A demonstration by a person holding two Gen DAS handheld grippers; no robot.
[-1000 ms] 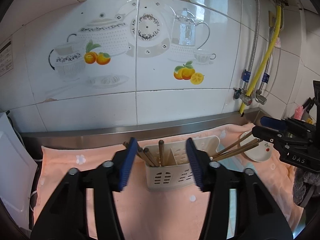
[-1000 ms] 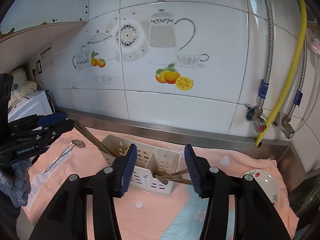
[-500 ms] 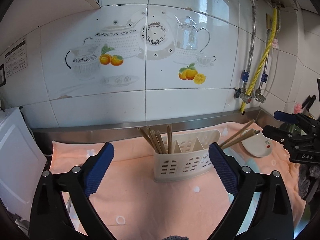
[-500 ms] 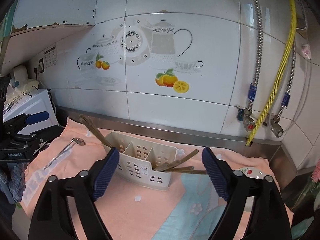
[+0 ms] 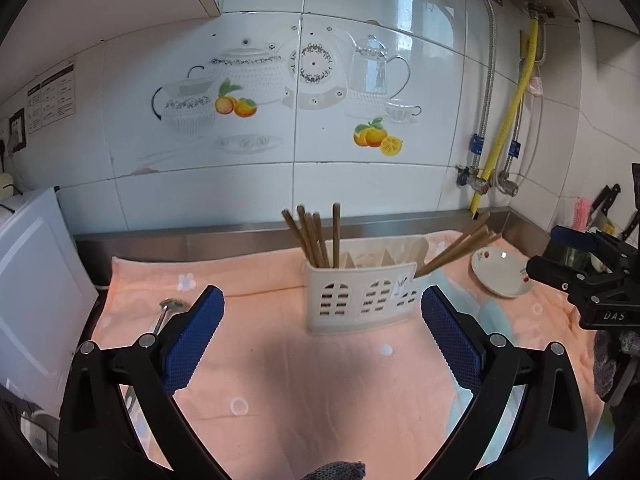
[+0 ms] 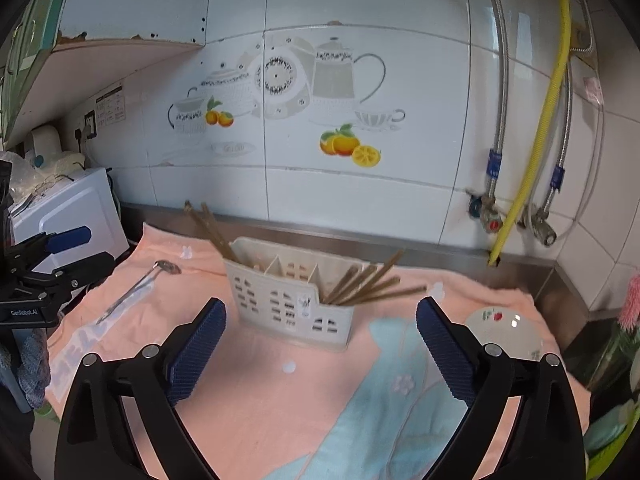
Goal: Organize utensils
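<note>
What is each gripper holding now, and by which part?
Nothing. The left gripper and right gripper have just been opening and stand wide, empty; the chopsticks sit in the holder.

Right claw [image 6: 320, 330] seen wide open, jaws just opened further, nothing between pads. Cream utensil caddy [image 6: 290, 300] stood on peach towel [image 6: 256, 400] just beyond. Chopsticks [image 6: 370, 282] leaned out of right compartment, more chopsticks [image 6: 210, 226] from far-left one. Spoon [image 6: 134, 292] laid at left, small plate [image 6: 504, 332] at right. Left claw [image 6: 70, 250] seen at left edge, open.
</note>
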